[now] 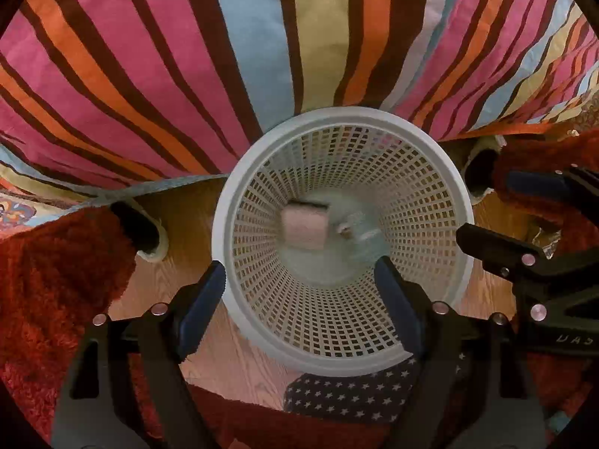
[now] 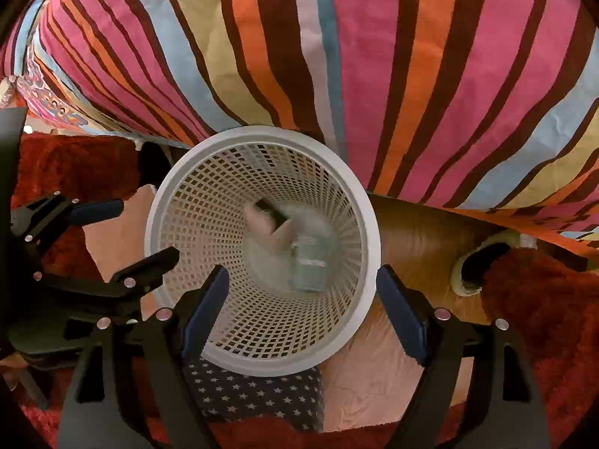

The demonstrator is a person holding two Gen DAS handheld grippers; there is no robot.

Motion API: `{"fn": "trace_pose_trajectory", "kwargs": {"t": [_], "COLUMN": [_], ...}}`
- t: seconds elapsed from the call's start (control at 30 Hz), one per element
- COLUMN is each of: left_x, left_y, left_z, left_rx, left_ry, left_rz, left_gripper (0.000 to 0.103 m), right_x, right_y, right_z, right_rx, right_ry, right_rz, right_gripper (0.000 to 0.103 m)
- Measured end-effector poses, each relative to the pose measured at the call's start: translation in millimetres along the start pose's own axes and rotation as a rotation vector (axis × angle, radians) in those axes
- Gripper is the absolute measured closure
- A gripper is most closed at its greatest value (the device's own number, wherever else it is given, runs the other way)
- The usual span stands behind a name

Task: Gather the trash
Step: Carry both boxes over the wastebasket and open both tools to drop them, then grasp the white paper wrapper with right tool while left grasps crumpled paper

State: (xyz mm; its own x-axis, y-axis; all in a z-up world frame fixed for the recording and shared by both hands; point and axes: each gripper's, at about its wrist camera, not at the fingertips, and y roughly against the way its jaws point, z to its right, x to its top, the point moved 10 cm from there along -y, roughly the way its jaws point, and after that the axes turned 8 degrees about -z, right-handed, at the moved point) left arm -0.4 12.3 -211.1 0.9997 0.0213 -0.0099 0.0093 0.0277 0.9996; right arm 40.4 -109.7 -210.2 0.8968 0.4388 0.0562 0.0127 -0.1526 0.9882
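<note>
Both grippers, left [image 1: 299, 292] and right [image 2: 301, 295], hang released over the white basket [image 1: 224, 202]. The pink sponge [image 1: 304, 228] and clear cup [image 2: 309, 265] lie inside, so the drop looks done.

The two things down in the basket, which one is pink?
The pink one is the blurry, squarish block at the bottom of the white basket, on the left in the left wrist view. The other piece beside it looks pale and see-through.

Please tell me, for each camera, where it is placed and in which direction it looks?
Left wrist: on the left gripper, looking down into the white basket; the right gripper shows at right.
Right wrist: on the right gripper, looking down; the left gripper shows at left.
Shared: basket, striped bedcover, red rug.
</note>
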Motion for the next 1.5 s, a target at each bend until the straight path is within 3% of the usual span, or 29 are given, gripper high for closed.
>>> {"fn": "trace_pose_trajectory", "kwargs": {"t": [0.27, 0.37, 0.5, 0.57, 0.63, 0.7, 0.73, 0.8, 0.9, 1.0, 1.13, 1.27, 1.37, 1.5], "left_x": [5.6, 14.0, 33.1, 55.0, 81.7, 111.2, 130.6, 172.3, 227.7, 272.1, 323.0, 350.0, 370.4, 393.7], "left_y": [12.2, 44.9, 109.4, 157.2, 194.4, 223.5, 238.6, 261.3, 280.6, 285.6, 268.6, 248.6, 235.9, 220.2], "left_z": [-6.8, -14.6, -30.7, -46.4, -65.4, -87.3, -102.1, -127.1, -159.8, -177.6, -195.4, -204.0, -208.8, -206.8], "left_rx": [0.001, 0.015, -0.065, -0.041, 0.045, 0.138, 0.187, 0.19, 0.116, 0.105, 0.054, 0.063, 0.08, 0.078], "left_ry": [0.037, 0.056, 0.085, 0.074, 0.06, 0.075, 0.102, 0.162, 0.26, 0.304, 0.338, 0.356, 0.357, 0.342], "left_rz": [0.06, 0.152, 0.255, 0.363, 0.449, 0.527, 0.562, 0.611, 0.646, 0.658, 0.591, 0.54, 0.511, 0.472], "left_gripper": [0.015, 0.015, 0.015, 0.015, 0.015, 0.015, 0.015, 0.015, 0.015, 0.015, 0.015, 0.015, 0.015, 0.015], "right_x": [5.7, 11.1, 30.9, 47.8, 70.1, 97.7, 120.4, 145.5, 200.0, 247.2, 286.1, 298.5, 307.4, 318.8], "right_y": [13.1, 37.1, 103.6, 143.2, 181.2, 214.3, 235.2, 256.9, 288.6, 289.8, 273.0, 249.6, 243.9, 238.1], "right_z": [-0.4, -8.3, -20.6, -20.1, -12.9, 3.4, 23.7, 50.6, 103.6, 130.5, 153.2, 166.6, 179.0, 190.4], "right_rx": [-0.05, -0.058, -0.008, -0.006, -0.033, -0.09, -0.162, -0.204, -0.227, -0.253, -0.293, -0.284, -0.281, -0.219], "right_ry": [0.016, 0.048, 0.095, 0.119, 0.143, 0.148, 0.121, 0.071, -0.056, -0.075, -0.084, -0.092, -0.129, -0.18], "right_rz": [0.052, 0.109, 0.256, 0.362, 0.468, 0.565, 0.623, 0.682, 0.742, 0.716, 0.642, 0.576, 0.577, 0.542], "right_gripper": [0.026, 0.026, 0.026, 0.026, 0.026, 0.026, 0.026, 0.026, 0.025, 0.023, 0.023, 0.023, 0.023, 0.023]}}
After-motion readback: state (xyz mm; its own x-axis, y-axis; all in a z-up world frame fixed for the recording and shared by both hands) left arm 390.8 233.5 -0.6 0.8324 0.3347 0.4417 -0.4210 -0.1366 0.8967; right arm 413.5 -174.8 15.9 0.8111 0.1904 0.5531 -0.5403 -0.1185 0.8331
